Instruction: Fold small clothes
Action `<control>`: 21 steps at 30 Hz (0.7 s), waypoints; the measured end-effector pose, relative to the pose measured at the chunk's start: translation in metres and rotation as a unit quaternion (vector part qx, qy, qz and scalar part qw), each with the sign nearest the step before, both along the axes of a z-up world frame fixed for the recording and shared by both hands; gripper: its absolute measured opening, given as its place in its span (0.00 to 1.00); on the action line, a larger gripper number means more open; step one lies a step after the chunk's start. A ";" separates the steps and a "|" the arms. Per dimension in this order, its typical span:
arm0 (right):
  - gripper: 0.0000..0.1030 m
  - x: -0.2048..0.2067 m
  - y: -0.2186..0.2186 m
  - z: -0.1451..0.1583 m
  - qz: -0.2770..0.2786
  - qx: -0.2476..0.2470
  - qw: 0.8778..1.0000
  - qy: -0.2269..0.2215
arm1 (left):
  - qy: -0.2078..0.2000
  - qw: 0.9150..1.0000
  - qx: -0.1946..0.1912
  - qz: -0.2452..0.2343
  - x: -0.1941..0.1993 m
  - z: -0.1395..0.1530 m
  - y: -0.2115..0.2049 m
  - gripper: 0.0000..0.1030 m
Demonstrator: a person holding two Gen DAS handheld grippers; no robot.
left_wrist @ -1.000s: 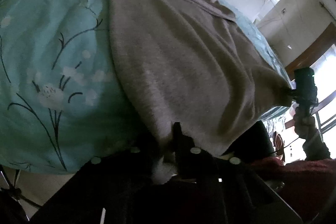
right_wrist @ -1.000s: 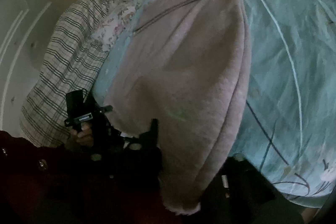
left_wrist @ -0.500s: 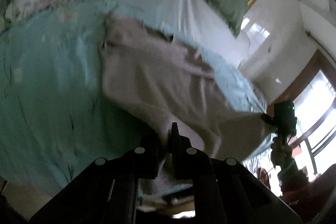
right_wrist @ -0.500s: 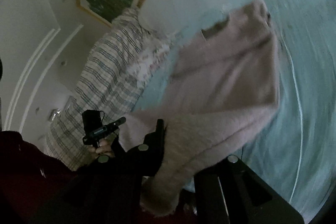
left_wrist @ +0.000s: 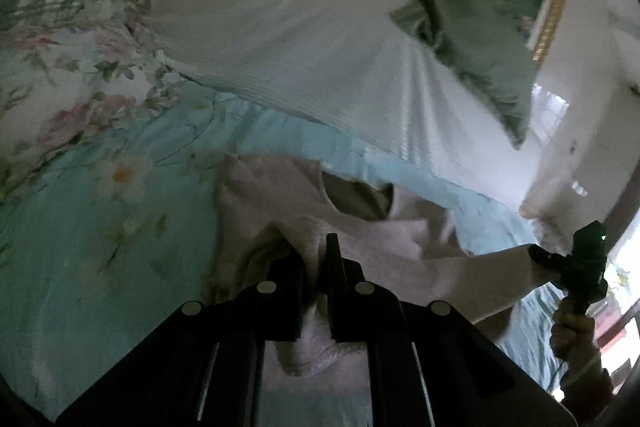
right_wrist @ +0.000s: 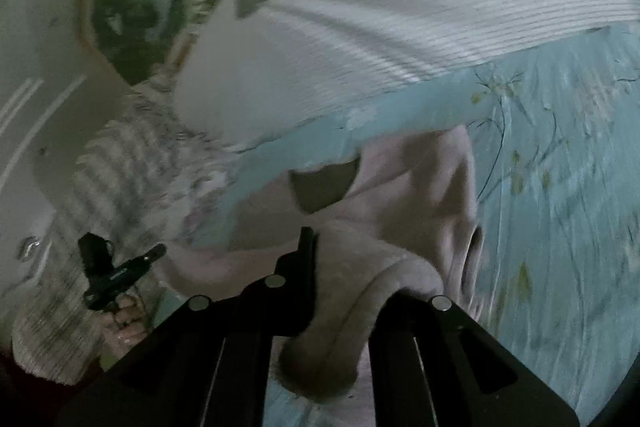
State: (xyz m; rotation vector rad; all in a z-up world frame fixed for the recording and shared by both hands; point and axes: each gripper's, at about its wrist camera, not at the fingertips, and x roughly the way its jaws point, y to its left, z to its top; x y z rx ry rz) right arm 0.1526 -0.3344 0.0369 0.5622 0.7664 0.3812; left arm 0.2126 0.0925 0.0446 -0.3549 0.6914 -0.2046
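Both grippers angle downward over the bed [left_wrist: 80, 267], left gripper [left_wrist: 314, 251] and right gripper [right_wrist: 340, 255] each clamped on the garment's [left_wrist: 272, 187] hem. Garment pinkish-beige, fuzzy, hem doubled toward its neckline near the pillow [left_wrist: 280, 47].

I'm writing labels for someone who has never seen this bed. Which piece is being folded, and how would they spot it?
Start from the bed's pale blue floral sheet, below the big white ribbed pillow. The garment lies on that sheet, its near edge lifted and pinched by the left gripper and the right gripper. It is the only plain pinkish-beige, fuzzy fabric among patterned bedding.
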 end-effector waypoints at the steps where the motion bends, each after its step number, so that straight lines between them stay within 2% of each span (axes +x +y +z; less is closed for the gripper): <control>1: 0.07 0.013 -0.001 -0.006 -0.007 -0.011 1.000 0.010 | 0.006 1.000 0.003 0.003 0.014 -0.004 0.000 0.07; 6: 0.07 0.072 -0.006 -0.047 -0.027 -0.055 0.996 0.064 | 0.040 0.999 0.013 0.017 0.075 -0.038 0.005 0.07; 11: 0.07 0.111 -0.005 -0.091 -0.028 -0.081 0.988 0.129 | 0.102 0.994 0.033 0.032 0.130 -0.090 0.006 0.08; 13: 0.08 0.115 -0.010 -0.099 -0.031 -0.070 0.987 0.141 | 0.128 0.990 0.038 0.038 0.141 -0.110 0.008 0.13; 15: 0.10 0.107 -0.021 -0.095 -0.036 -0.032 0.990 0.134 | 0.139 0.989 0.036 0.035 0.141 -0.118 0.011 0.17; 16: 0.22 0.100 -0.026 -0.092 -0.038 -0.015 0.991 0.128 | 0.138 0.989 0.030 0.031 0.136 -0.117 0.012 0.21; 17: 0.46 0.091 -0.032 -0.086 -0.042 0.000 0.992 0.118 | 0.133 0.990 0.024 0.028 0.128 -0.113 0.013 0.36; 18: 0.57 0.080 -0.036 -0.078 -0.050 0.003 0.993 0.105 | 0.124 0.992 0.022 0.024 0.117 -0.108 0.014 0.53; 19: 0.65 0.071 -0.039 -0.071 -0.055 0.002 0.994 0.093 | 0.117 0.993 0.021 0.021 0.107 -0.103 0.012 0.59; 20: 0.65 0.055 -0.042 -0.061 -0.064 -0.006 0.995 0.076 | 0.111 0.993 0.021 0.018 0.097 -0.099 0.011 0.64; 21: 0.65 0.047 -0.040 -0.055 -0.063 -0.009 0.996 0.068 | 0.106 0.994 0.020 0.011 0.086 -0.096 0.008 0.64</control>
